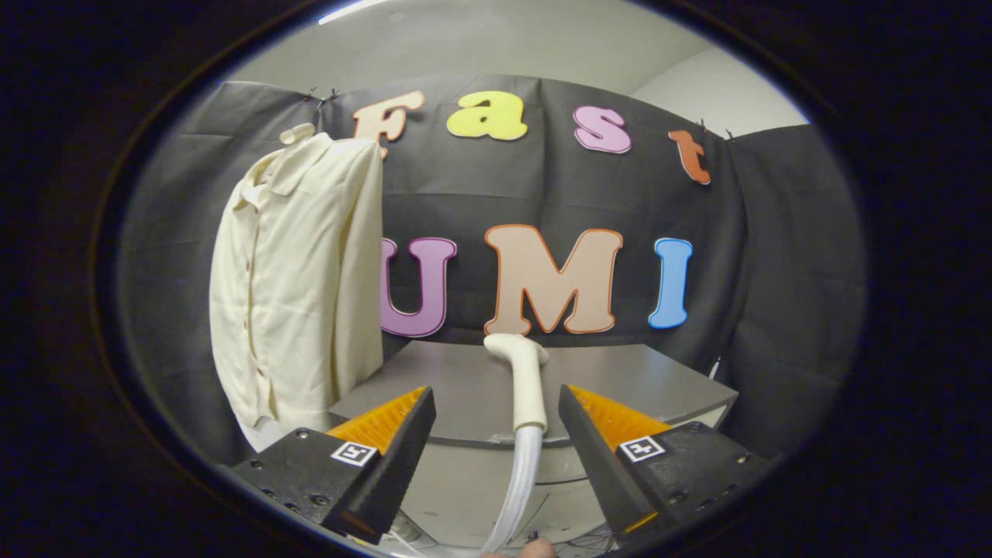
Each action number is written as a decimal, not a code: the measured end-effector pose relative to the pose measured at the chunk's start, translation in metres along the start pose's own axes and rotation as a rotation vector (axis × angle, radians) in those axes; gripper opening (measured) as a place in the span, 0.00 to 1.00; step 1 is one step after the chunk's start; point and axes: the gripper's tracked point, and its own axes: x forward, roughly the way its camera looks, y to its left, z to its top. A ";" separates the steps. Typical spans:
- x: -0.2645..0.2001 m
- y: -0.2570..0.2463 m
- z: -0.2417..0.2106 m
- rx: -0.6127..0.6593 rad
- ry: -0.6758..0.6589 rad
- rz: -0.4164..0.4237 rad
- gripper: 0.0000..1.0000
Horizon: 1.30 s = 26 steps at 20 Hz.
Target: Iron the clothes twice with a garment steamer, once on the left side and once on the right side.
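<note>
The gripper (496,422) has its two fingers spread wide apart, so it is let go and holds nothing. Between the fingers stands the steamer handle (525,380) — a cream wand with a bent head at the top. It stands almost upright, just ahead of the fingers, and neither finger touches it. A see-through hose (515,488) hangs down from the bottom of the handle and drops below the edge of the table.

The handle rests at the front edge of a grey table (465,391). The table top is flat and goes back to the black cloth wall.

The shirt (298,287) is cream too, with a collar and a row of small buttons down the front. It hangs up high on the black cloth, off to the left of the fingers and well beyond them — its bottom part drops down beside the left side of the table. It hangs loose, with soft folds in it. The steamer handle and the shirt are apart, not touching.

A bit of a person's finger (536,549) shows down low, near the hose.
</note>
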 end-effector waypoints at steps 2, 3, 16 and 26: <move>0.027 -0.005 -0.008 0.016 0.032 -0.012 0.98; 0.039 -0.008 -0.014 0.022 0.053 -0.017 0.98; 0.139 -0.021 -0.070 0.045 0.309 -0.056 0.75; 0.106 -0.013 -0.058 0.073 0.305 -0.033 0.36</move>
